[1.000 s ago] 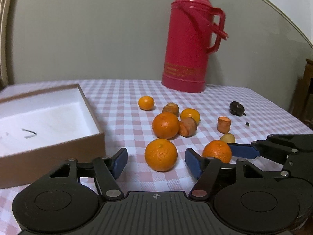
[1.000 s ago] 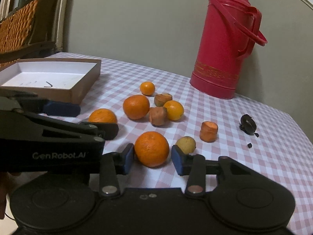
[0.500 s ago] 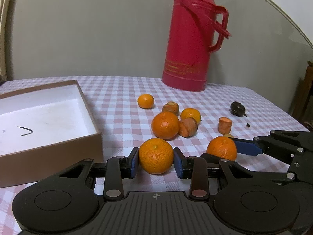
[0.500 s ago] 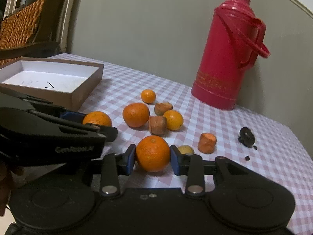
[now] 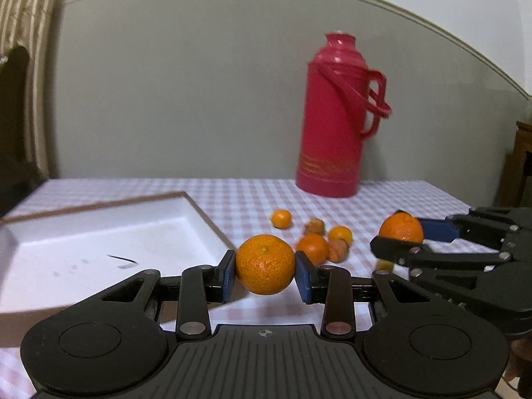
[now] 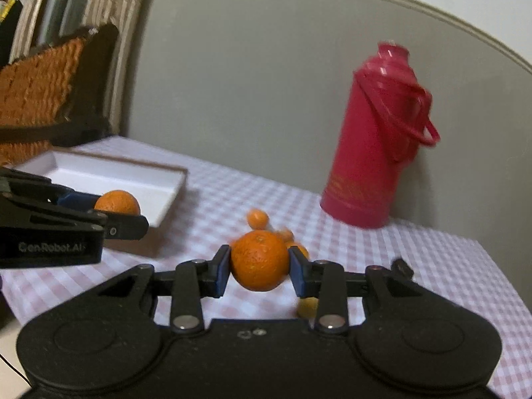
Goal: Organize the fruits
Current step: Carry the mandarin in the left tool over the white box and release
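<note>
- Your left tongs gripped one orange, lifted clear of the checked counter beside the white box.
- Your right tongs clamped a second orange above the loose fruit.

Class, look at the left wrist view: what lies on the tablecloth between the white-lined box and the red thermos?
In the left wrist view, the stretch between the box and the red thermos is bare checked tablecloth; the loose fruits lie nearer the camera.
</note>
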